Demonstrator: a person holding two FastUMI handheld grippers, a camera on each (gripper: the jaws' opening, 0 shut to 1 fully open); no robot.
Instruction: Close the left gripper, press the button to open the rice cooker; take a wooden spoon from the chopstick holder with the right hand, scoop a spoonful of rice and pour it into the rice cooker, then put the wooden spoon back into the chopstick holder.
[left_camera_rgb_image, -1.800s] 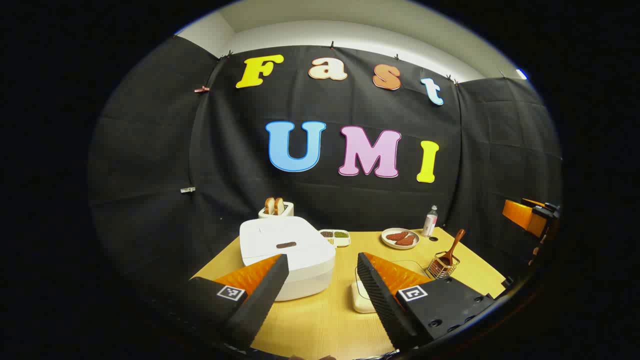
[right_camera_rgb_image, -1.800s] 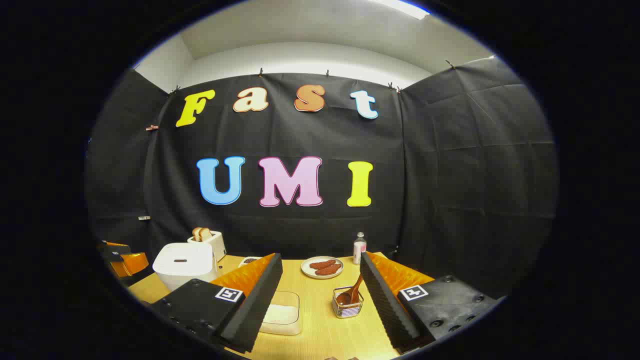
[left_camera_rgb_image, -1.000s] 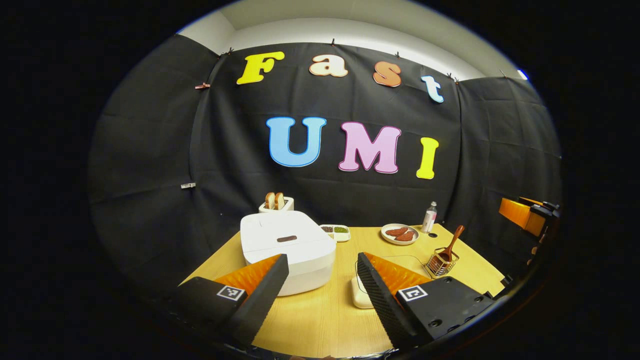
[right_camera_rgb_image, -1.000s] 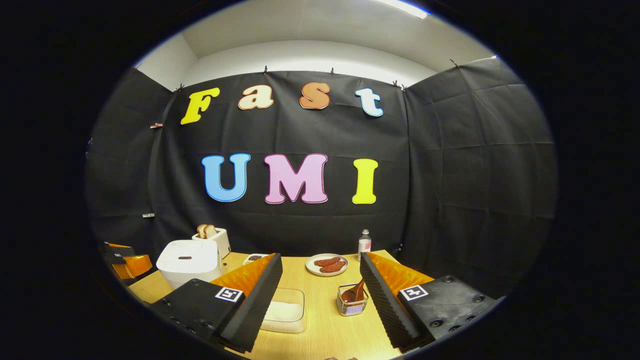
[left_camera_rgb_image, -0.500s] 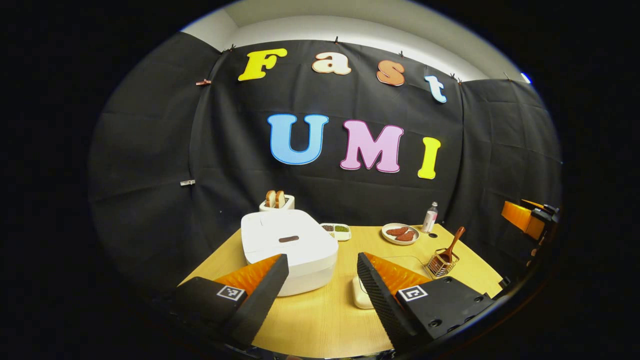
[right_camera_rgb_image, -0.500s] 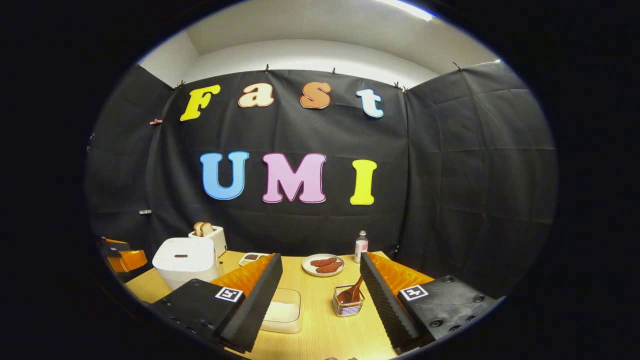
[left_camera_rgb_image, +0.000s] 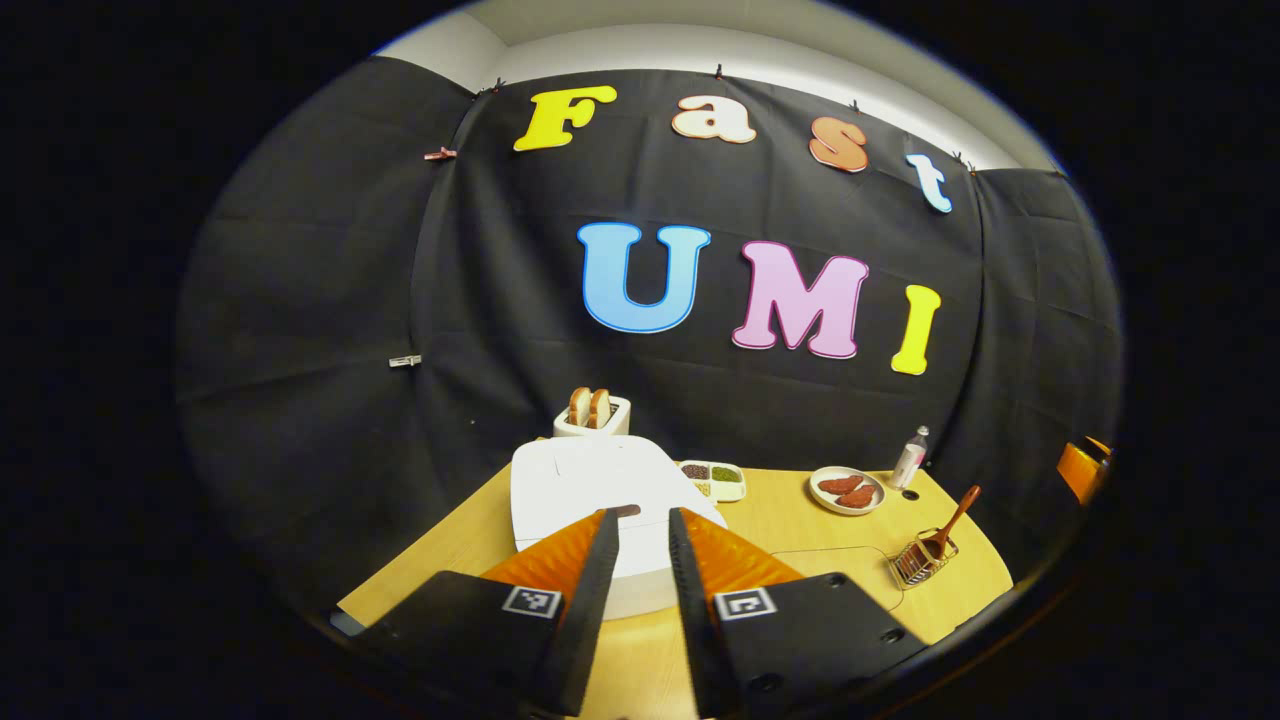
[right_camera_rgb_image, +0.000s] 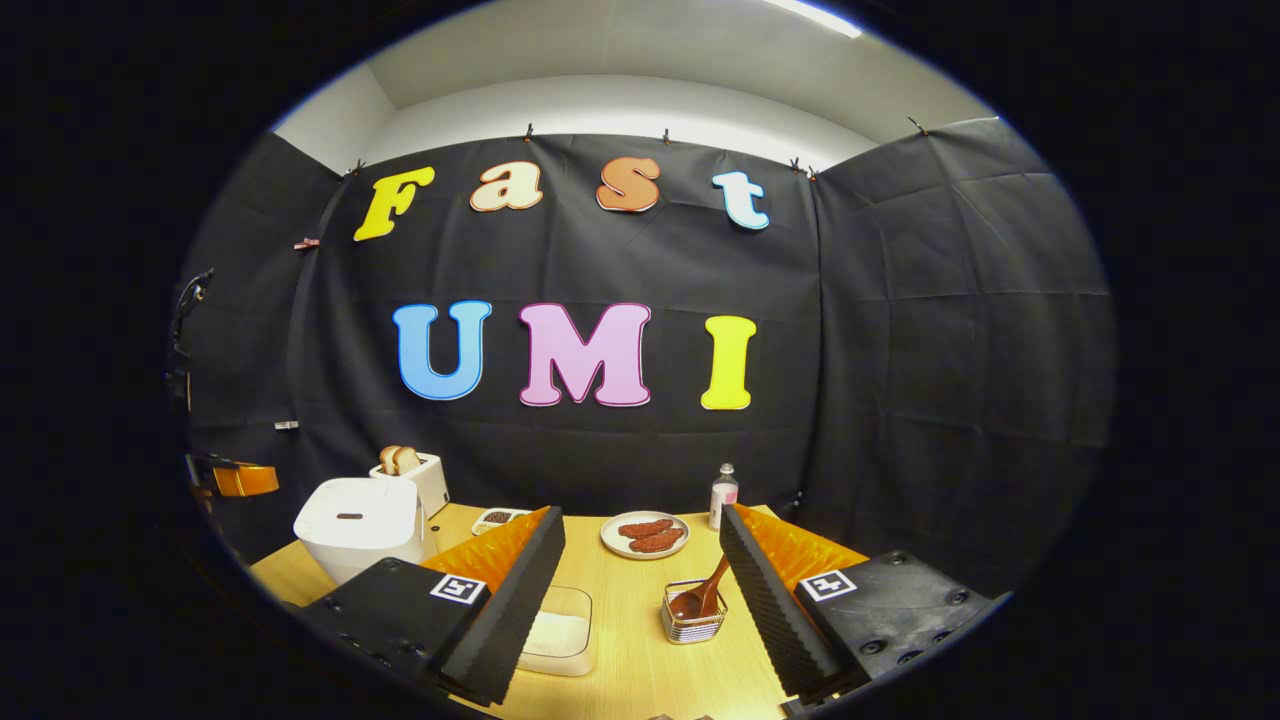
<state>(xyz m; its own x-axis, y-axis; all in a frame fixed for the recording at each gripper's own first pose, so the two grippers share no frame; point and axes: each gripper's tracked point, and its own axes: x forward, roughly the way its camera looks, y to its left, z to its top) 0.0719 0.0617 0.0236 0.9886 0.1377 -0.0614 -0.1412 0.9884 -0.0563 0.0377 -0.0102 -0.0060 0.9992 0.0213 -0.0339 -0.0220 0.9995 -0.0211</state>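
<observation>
Change: since half a second ago the left tongs (left_camera_rgb_image: 643, 525) have narrowed from wide apart to a thin slit, and their view has swung so the rice cooker (left_camera_rgb_image: 600, 500) sits straight ahead.
Left tongs: nearly clenched, a narrow gap between the fingers, nothing gripped; tips lie over the near edge of the cooker's lid in the left gripper view, contact cannot be told.
Button: dark oval (left_camera_rgb_image: 627, 511) on the lid, just beyond the tips, partly hidden by them.
Rice cooker: white, lid down, on the left part of the table (left_camera_rgb_image: 800, 540).
Right tongs: (right_camera_rgb_image: 642, 530) released, fingers wide apart, empty, held above the table's near side.
Wooden spoon: (right_camera_rgb_image: 703, 594) standing tilted in the wire chopstick holder (right_camera_rgb_image: 692, 622), between the right tongs' fingers in the right gripper view.
Rice: in a clear tray (right_camera_rgb_image: 560, 630), left of the holder.
Behind: toaster (left_camera_rgb_image: 592, 415) with bread, plate (right_camera_rgb_image: 645, 535), small bottle (right_camera_rgb_image: 722, 496).
</observation>
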